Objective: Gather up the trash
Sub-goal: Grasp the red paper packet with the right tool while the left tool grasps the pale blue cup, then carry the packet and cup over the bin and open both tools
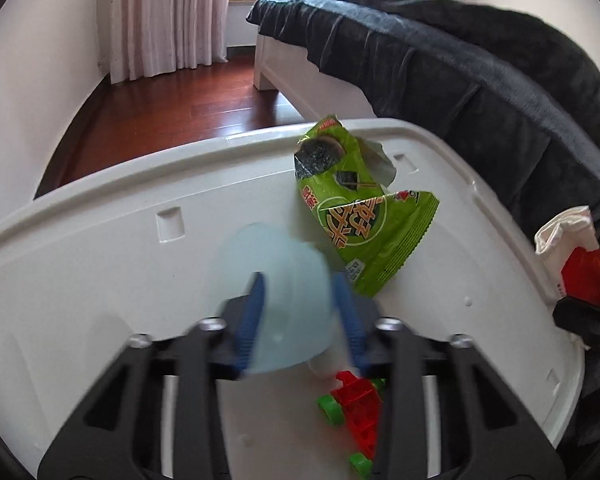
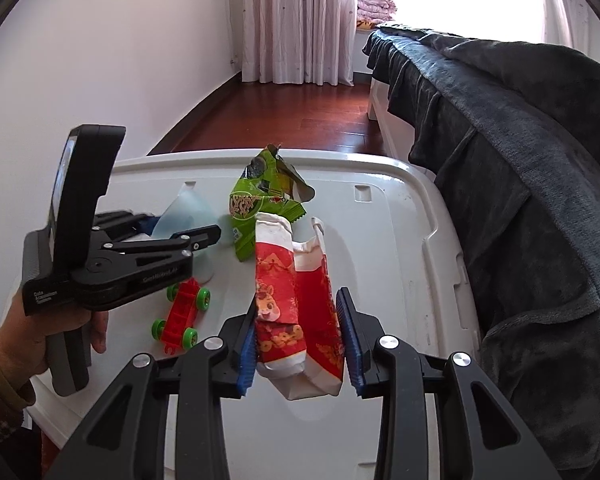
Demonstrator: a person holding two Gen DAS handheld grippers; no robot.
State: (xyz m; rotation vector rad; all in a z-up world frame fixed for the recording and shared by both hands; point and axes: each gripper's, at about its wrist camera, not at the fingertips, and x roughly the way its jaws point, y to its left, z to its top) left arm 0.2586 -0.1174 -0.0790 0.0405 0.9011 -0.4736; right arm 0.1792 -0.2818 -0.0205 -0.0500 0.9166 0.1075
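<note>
A pale blue see-through plastic cup [image 1: 284, 288] lies on the white storage-box lid [image 1: 100, 248], and my left gripper [image 1: 300, 280] is shut on it, a blue pad pressed to each side. The right wrist view shows that same left gripper [image 2: 180, 226] on the cup [image 2: 188, 208]. My right gripper [image 2: 298, 300] is shut on a crumpled red and white paper bag [image 2: 296, 300], held just above the lid [image 2: 400, 240]. That bag [image 1: 576, 256] also shows at the right edge of the left wrist view. An open green snack wrapper [image 1: 356, 216] [image 2: 260, 200] lies on the lid behind the cup.
A red toy car with green wheels [image 1: 352, 404] [image 2: 182, 316] sits on the lid near the left gripper. A bed with a dark blanket [image 1: 480, 80] [image 2: 520, 160] borders the lid on the right. Red wooden floor [image 2: 300, 112] and curtains lie beyond. A person's hand [image 2: 4, 344] holds the left gripper's handle.
</note>
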